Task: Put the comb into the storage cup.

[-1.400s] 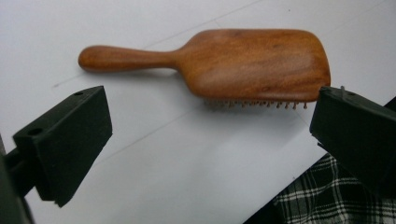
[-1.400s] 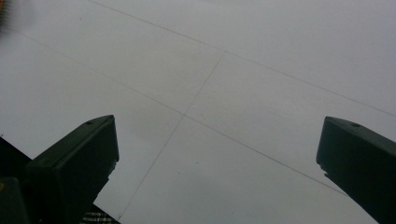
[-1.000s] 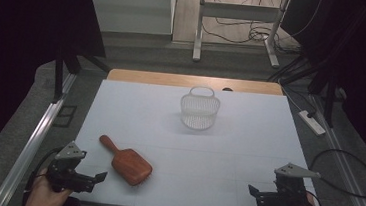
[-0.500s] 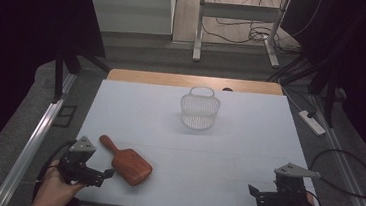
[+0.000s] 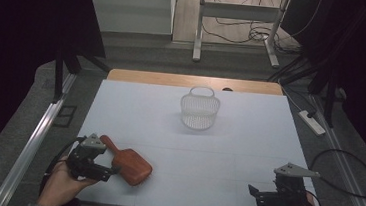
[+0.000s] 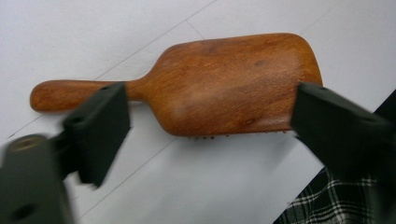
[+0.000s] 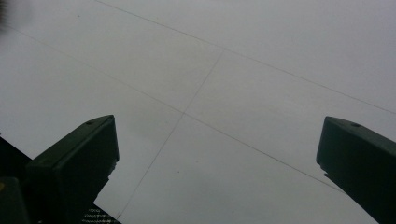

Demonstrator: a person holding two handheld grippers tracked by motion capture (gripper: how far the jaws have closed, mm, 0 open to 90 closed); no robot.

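High view: white table point(image 5: 247, 154), one wooden paddle hairbrush point(image 5: 128, 162) near its left front, bristles down, reddish-brown, rounded handle
Left gripper point(image 5: 96, 168): jaws wide apart, straddling the brush, holding nothing
Right gripper point(image 5: 263, 197): jaws spread wide, empty, over bare table
Others: one white wire basket point(image 5: 200, 110), far centre, well apart

A reddish-brown wooden hairbrush point(image 6: 224, 84) — grain visible — is seen on a white table point(image 5: 247, 154) crossed by thin grey lines. The wire basket point(image 5: 199, 110) is white; both grippers' jaws are black — a black-and-white plaid cloth point(image 6: 327, 205) is glimpsed.
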